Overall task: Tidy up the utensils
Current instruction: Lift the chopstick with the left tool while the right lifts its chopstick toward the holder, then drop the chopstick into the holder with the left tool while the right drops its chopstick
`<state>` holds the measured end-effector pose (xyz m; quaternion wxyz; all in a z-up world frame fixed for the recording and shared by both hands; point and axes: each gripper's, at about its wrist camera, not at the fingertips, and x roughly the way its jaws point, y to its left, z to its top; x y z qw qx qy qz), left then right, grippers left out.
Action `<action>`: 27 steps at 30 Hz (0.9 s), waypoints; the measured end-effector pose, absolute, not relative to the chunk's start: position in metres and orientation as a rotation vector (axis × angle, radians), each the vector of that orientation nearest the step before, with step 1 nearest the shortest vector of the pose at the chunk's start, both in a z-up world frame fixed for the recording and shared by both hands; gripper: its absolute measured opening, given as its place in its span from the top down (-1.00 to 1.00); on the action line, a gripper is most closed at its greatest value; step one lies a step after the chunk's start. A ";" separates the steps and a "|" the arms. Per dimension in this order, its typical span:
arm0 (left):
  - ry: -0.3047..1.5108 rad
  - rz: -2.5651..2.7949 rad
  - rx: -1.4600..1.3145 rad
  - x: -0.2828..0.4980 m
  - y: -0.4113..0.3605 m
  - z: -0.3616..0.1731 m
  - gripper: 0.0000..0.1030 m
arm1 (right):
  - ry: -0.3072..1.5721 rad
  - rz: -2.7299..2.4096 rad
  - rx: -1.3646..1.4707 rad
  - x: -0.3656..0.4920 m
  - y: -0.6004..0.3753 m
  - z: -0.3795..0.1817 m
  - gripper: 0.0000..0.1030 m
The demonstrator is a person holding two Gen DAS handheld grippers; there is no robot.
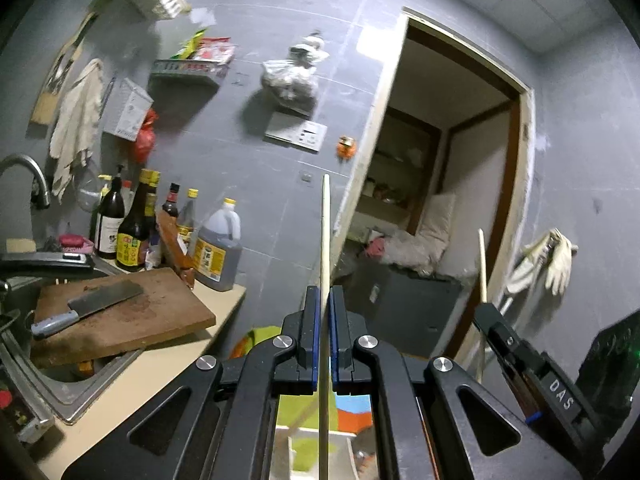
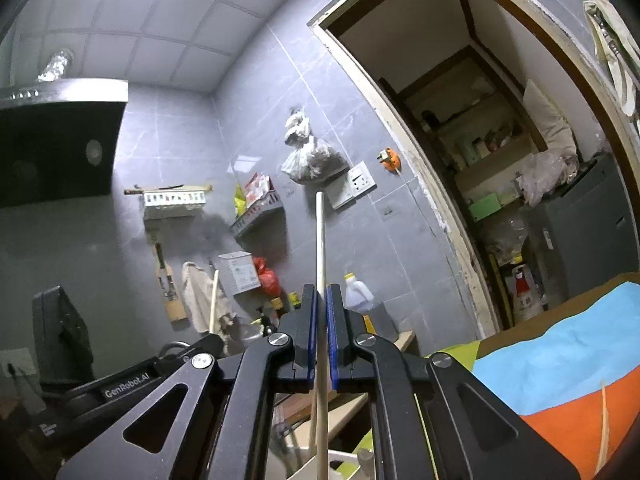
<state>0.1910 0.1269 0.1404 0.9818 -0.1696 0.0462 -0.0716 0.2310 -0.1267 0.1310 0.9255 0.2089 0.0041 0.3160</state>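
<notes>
My left gripper (image 1: 325,300) clamps one pale wooden chopstick (image 1: 325,236) upright; my right gripper (image 2: 321,300) clamps another thin light chopstick (image 2: 320,240) likewise.

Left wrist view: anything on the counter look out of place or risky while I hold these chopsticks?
Yes. The worn brown wooden cutting board lies askew, one part over the steel sink, with a grey-handled cleaver loose on top. Each claw, left and right, is closed on one pale chopstick.
</notes>
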 end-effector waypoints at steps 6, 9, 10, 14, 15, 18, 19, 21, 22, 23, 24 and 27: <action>0.073 -0.112 -0.372 0.205 0.137 0.123 0.95 | -0.009 0.603 0.372 0.236 -0.113 0.113 0.94; 0.082 -0.105 -0.370 0.211 0.136 0.115 0.95 | -0.010 0.589 0.366 0.240 -0.111 0.106 0.94; 0.084 -0.105 -0.369 0.212 0.135 0.112 0.95 | -0.010 0.585 0.369 0.241 -0.110 0.103 0.94; 0.100 -0.114 -0.390 0.218 0.138 0.104 0.95 | -0.018 0.557 0.351 0.241 -0.109 0.097 0.94; 0.101 -0.110 -0.393 0.220 0.139 0.103 0.95 | -0.022 0.550 0.343 0.241 -0.109 0.096 0.94; 0.098 -0.086 -0.391 0.223 0.141 0.099 0.95 | -0.037 0.533 0.313 0.238 -0.105 0.093 0.94; 0.092 -0.072 -0.380 0.223 0.140 0.098 0.95 | -0.041 0.529 0.300 0.238 -0.103 0.091 0.94; 0.085 -0.053 -0.363 0.222 0.138 0.096 0.95 | -0.047 0.519 0.279 0.237 -0.100 0.087 0.93; 0.083 -0.049 -0.359 0.221 0.137 0.094 0.95 | -0.046 0.516 0.271 0.238 -0.098 0.086 0.93; 0.083 -0.045 -0.359 0.221 0.136 0.092 0.95 | -0.045 0.512 0.262 0.238 -0.097 0.085 0.93; 0.085 -0.042 -0.359 0.221 0.136 0.090 0.95 | -0.044 0.510 0.252 0.239 -0.095 0.084 0.93; 0.093 -0.038 -0.349 0.221 0.132 0.085 0.95 | -0.042 0.504 0.226 0.237 -0.093 0.080 0.93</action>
